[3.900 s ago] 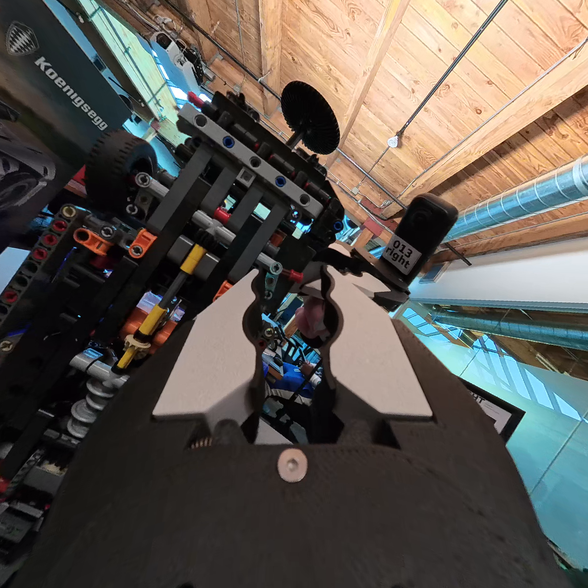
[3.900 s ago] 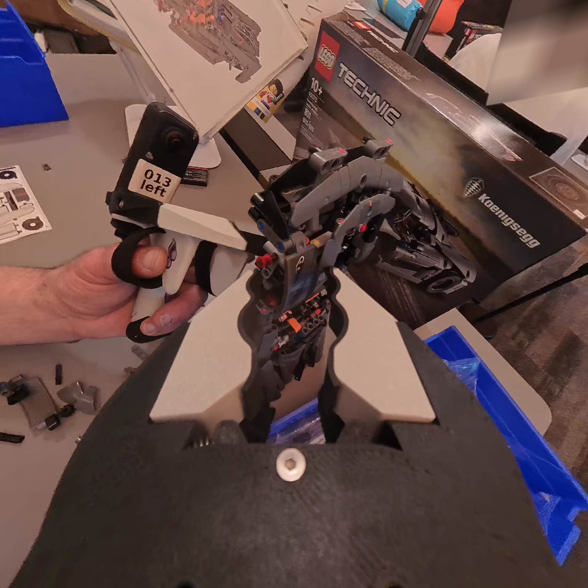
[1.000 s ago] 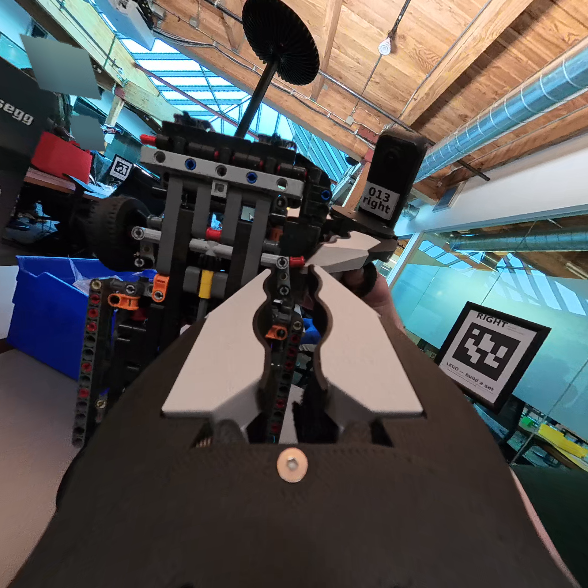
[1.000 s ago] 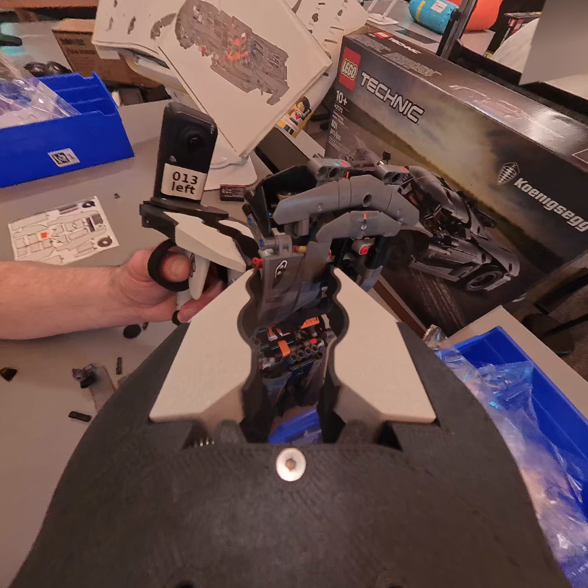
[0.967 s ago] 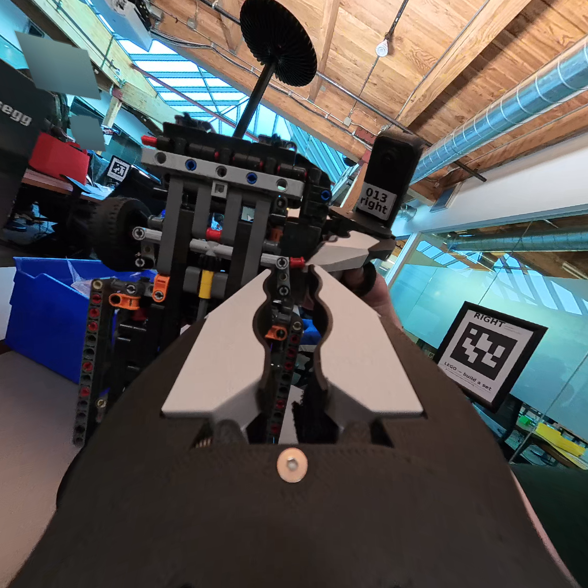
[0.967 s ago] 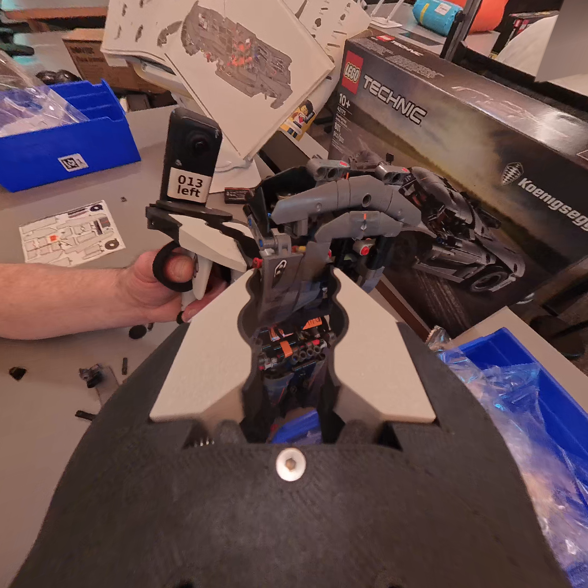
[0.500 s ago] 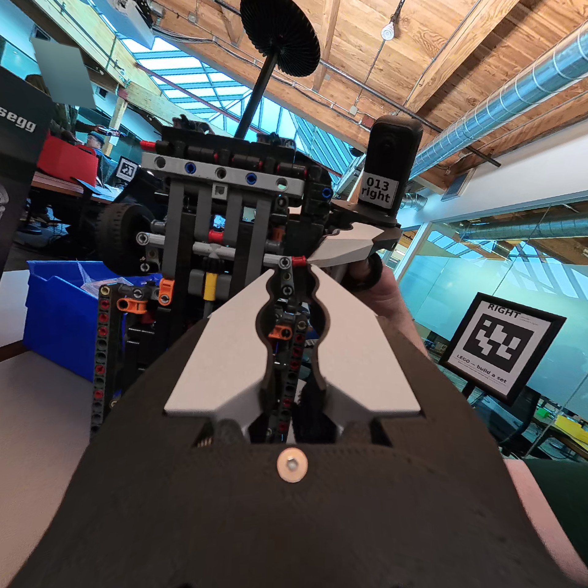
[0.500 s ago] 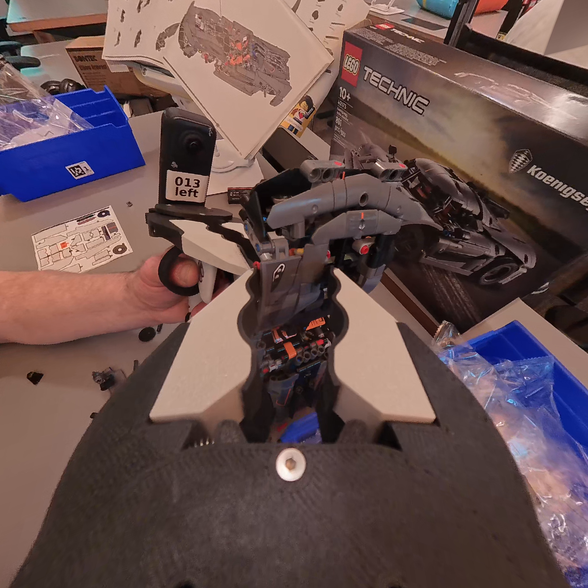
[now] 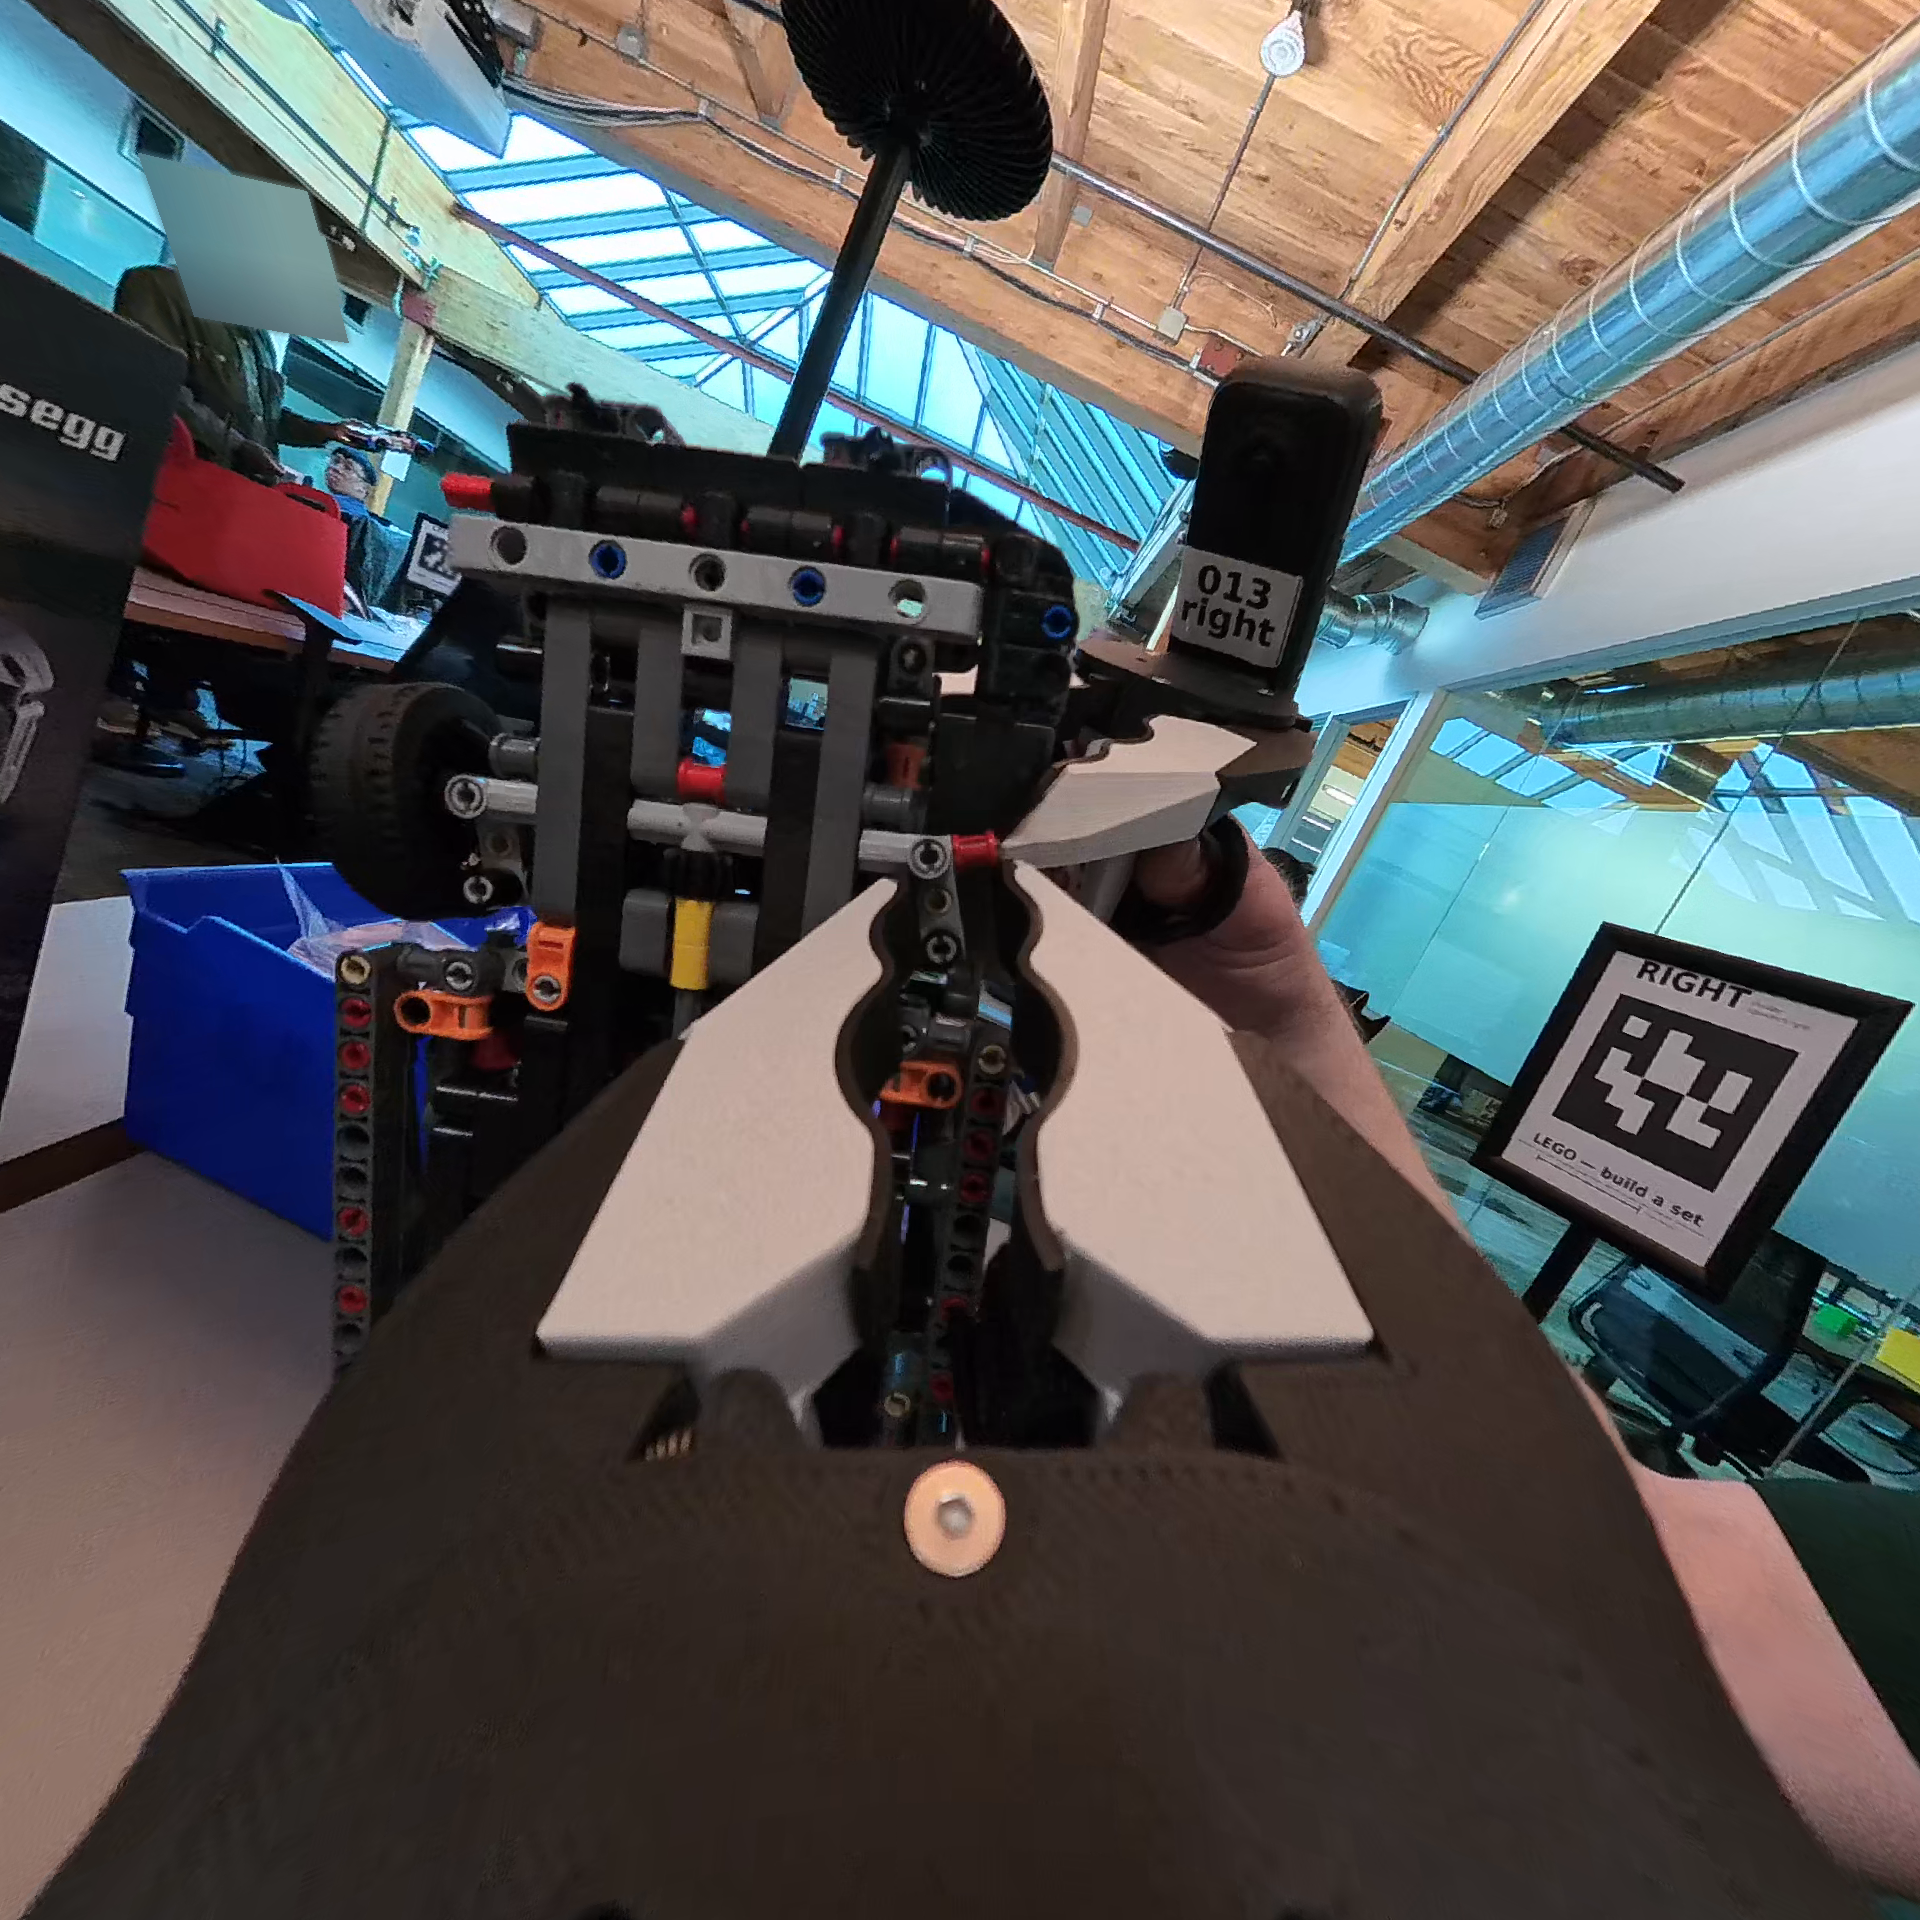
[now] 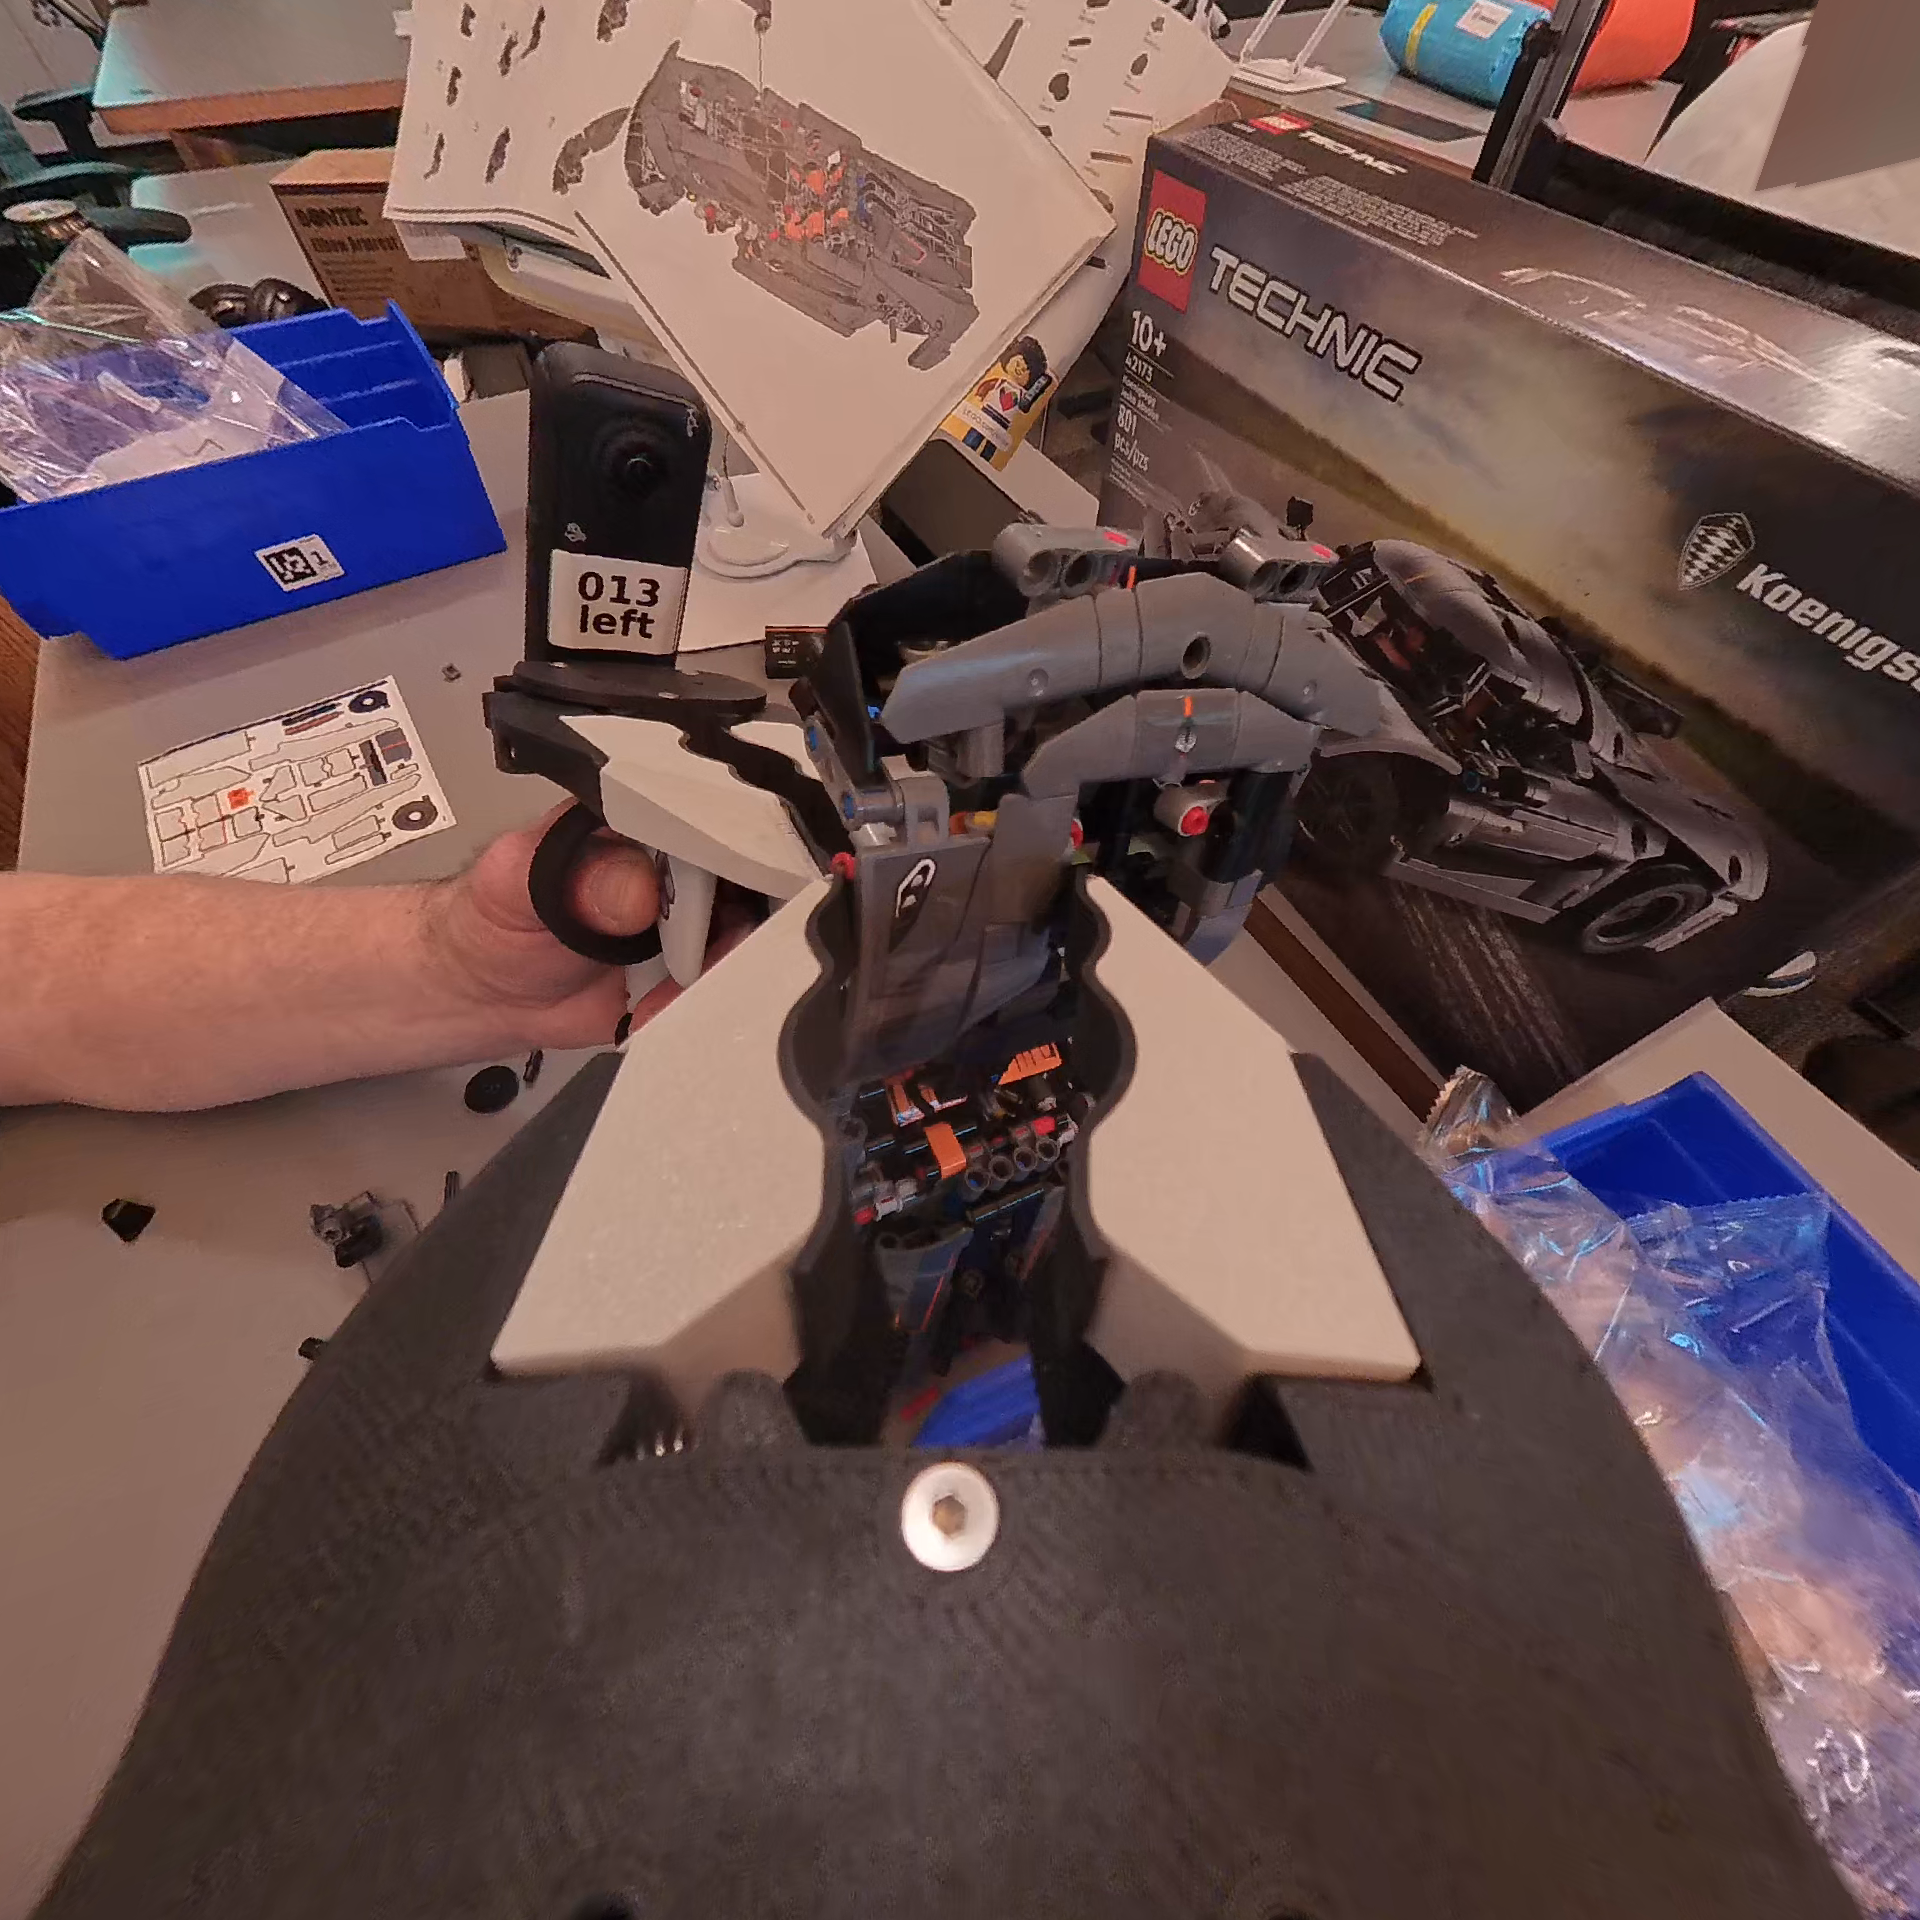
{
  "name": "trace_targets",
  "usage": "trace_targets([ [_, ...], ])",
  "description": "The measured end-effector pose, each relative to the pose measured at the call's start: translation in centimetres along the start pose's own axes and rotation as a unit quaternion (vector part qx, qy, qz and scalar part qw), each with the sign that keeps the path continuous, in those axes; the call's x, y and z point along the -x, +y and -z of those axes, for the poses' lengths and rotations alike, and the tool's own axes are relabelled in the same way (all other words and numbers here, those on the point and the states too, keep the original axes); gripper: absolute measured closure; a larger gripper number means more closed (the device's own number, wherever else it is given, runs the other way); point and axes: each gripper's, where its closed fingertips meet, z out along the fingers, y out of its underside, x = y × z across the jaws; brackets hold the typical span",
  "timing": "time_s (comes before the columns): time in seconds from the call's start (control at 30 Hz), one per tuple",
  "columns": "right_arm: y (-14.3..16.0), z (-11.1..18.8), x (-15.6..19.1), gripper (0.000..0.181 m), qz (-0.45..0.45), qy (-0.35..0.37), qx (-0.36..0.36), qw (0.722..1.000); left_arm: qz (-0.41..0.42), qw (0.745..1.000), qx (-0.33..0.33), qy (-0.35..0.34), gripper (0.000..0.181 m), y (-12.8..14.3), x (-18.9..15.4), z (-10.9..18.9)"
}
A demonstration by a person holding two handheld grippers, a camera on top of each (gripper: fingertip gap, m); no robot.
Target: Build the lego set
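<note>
The half-built car model (image 9: 727,727) is held up above the table between the two grippers, and it stands almost upright with its underside turned to the left wrist camera. The left gripper (image 9: 951,904) is closed on a thin dark grey beam at one edge of the model, so only a narrow gap remains between its two fingers and the beam fills it. In the right wrist view the right gripper (image 10: 956,904) is closed on the grey body panels of the model (image 10: 1091,707), which sit in the wavy gap between its fingers; the fingers stand a little wider apart here because the gripped part is thicker. The left gripper (image 10: 821,831) comes to the model from the left side in this view, held by the left hand (image 10: 551,945), and its tip touches the model's edge. In the left wrist view the right gripper (image 9: 1023,826) reaches the model from the right, with the right hand (image 9: 1257,966) behind it. A black wheel (image 9: 400,800) is on the far side of the model, and a black disc on a rod (image 9: 914,99) rises behind its top. On the grey table (image 10: 135,1299) lie small loose parts (image 10: 348,1226) and a sticker sheet (image 10: 296,784). Farther back are a blue bin (image 10: 239,520), the open instruction booklet (image 10: 790,229) and the dark set box (image 10: 1538,499).
</note>
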Motion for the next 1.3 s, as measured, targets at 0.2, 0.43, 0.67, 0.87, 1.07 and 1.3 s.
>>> trace_targets([
  [0.2, -0.11, 0.06, 0.2, 0.144, 0.002, -0.005, -0.004, 1.0, -0.007, 1.0, 0.001, -0.001, 0.169, -0.05, -0.14, 0.0],
  [0.43, -0.4, 0.33, 0.52, 0.142, -0.006, -0.025, -0.021, 0.999, -0.01, 1.0, 0.002, 0.01, 0.169, -0.22, -0.69, -0.06],
  [0.67, -0.17, 0.51, 0.65, 0.142, -0.004, -0.035, -0.02, 0.999, -0.007, 1.0, 0.005, 0.019, 0.169, 0.05, -0.84, -0.15],
  [0.87, -0.04, 0.53, 0.65, 0.142, -0.001, -0.031, -0.012, 0.999, -0.011, 1.0, 0.008, 0.016, 0.169, 0.15, -0.83, -0.15],
  [1.07, 0.11, 0.7, 0.51, 0.142, 0.007, -0.011, 0.006, 1.0, -0.017, 1.0, 0.009, 0.01, 0.169, 0.2, -0.82, -0.25],
  [1.3, 0.16, 0.69, 0.39, 0.143, -0.001, 0.0, 0.019, 1.0, -0.018, 1.0, 0.009, 0.006, 0.17, 0.2, -0.7, -0.22],
])
